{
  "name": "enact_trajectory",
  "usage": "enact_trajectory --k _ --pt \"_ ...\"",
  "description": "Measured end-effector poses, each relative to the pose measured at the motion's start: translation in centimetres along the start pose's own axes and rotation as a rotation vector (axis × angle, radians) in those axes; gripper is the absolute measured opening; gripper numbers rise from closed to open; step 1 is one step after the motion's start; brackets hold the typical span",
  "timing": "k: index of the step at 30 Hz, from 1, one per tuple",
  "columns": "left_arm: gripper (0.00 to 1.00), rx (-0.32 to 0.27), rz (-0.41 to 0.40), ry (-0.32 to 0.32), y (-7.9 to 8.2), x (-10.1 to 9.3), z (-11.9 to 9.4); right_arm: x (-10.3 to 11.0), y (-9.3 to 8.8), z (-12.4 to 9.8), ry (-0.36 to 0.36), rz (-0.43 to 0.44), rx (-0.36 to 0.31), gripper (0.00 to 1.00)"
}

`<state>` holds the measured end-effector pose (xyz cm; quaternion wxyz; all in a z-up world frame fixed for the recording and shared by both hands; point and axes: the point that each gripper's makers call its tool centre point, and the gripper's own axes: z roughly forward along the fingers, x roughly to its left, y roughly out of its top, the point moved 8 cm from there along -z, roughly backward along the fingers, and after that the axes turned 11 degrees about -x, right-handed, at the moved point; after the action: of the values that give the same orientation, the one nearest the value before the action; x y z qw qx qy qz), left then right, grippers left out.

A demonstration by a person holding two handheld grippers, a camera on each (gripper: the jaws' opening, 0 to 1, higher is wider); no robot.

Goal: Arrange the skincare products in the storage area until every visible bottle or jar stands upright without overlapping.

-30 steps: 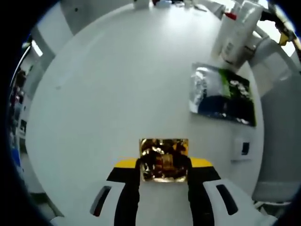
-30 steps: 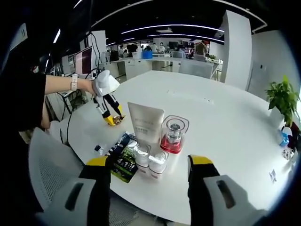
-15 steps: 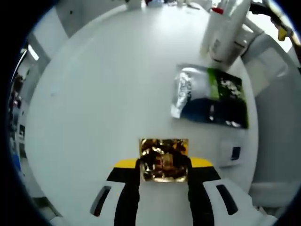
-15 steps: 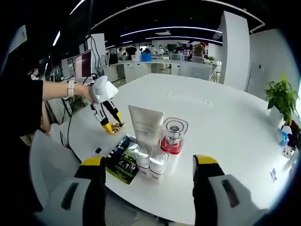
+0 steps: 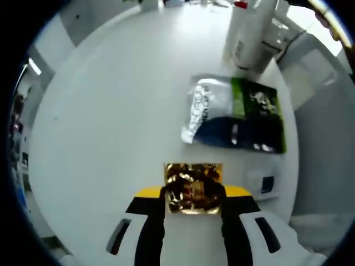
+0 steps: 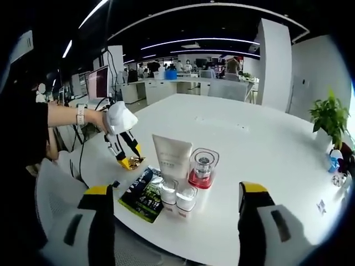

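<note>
My left gripper (image 5: 194, 193) is shut on a small gold foil packet (image 5: 194, 187) just above the white table (image 5: 111, 111). In the right gripper view that left gripper (image 6: 129, 161) hangs left of the group, in a person's hand. The group holds an upright white tube (image 6: 172, 157), a clear jar with a red base (image 6: 202, 168) and two small white bottles (image 6: 168, 193) (image 6: 186, 198), all standing. A flat green and silver sachet (image 6: 144, 194) (image 5: 236, 113) lies beside them. My right gripper (image 6: 175, 189) is open in front of the group, apart from it.
A small white packet (image 5: 264, 185) lies near the table edge right of the left gripper. A white chair (image 6: 52, 183) stands by the table's near left side. A potted plant (image 6: 331, 116) and small items sit at the far right. Desks and people are in the background.
The left gripper has carried the gold packet closer to the sachet and the tube. The right gripper has drawn back a little, and its jaws stand wider apart.
</note>
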<state>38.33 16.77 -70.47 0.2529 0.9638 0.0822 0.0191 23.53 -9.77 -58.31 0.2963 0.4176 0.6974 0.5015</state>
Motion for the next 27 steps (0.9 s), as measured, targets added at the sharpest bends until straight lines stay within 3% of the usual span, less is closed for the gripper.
enact_trajectory --k 27 --pt "0.36 0.025 0.045 -0.012 0.6 -1.5 0.8 0.3 -0.4 -0.6 0.004 0.002 -0.007 0.99"
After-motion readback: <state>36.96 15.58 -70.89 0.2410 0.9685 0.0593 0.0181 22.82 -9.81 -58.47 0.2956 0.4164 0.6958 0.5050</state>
